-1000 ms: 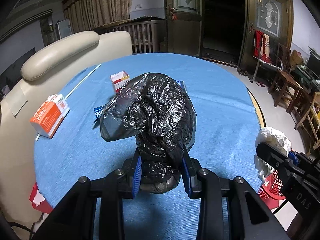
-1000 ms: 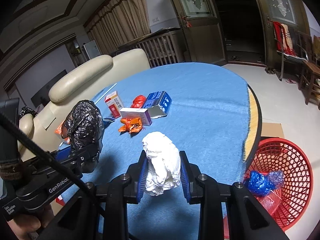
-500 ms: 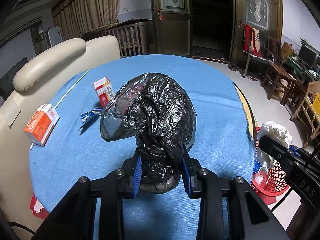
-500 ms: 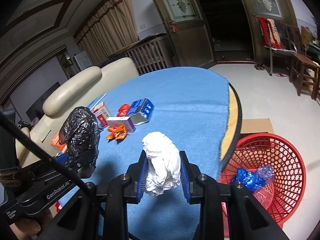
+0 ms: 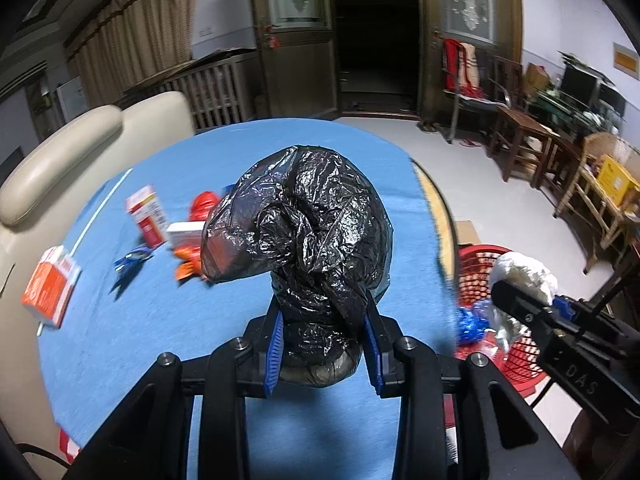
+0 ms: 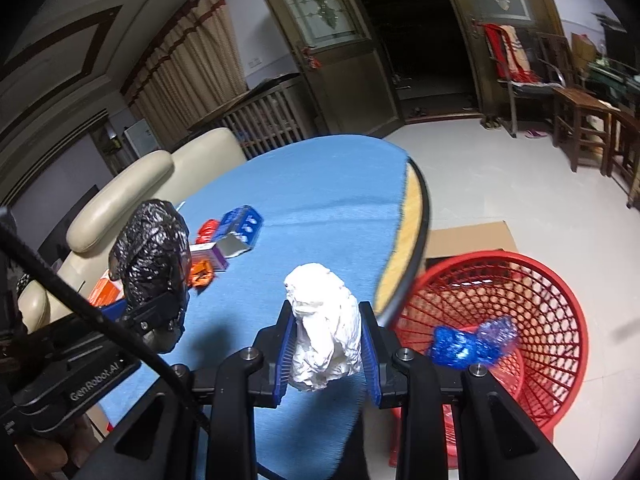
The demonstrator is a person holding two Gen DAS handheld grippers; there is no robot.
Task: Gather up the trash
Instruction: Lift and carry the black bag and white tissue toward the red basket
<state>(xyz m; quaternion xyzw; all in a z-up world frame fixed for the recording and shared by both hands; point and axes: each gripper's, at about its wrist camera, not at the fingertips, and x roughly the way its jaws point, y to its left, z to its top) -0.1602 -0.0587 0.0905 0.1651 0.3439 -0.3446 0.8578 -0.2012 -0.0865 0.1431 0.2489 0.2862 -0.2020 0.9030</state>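
my left tool (image 5: 323,354) pinching black plastic bag (image 5: 304,220), bunched, held above blue desk (image 5: 128,344). my right tool (image 6: 325,354) clamped on white paper wad (image 6: 326,328), over desk edge nr red basket (image 6: 560,280) on floor. blue wrapper (image 6: 472,342) already in basket. still on desk: red-white box (image 5: 147,214), orange box (image 5: 50,286), blue box (image 6: 242,226), orange scrap (image 6: 202,274).

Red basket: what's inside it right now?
Inside the red basket lies a crumpled blue plastic wrapper, with some clear plastic under it. The right tongs, shut on a white paper wad, cover the basket's near left part, so anything there is hidden.
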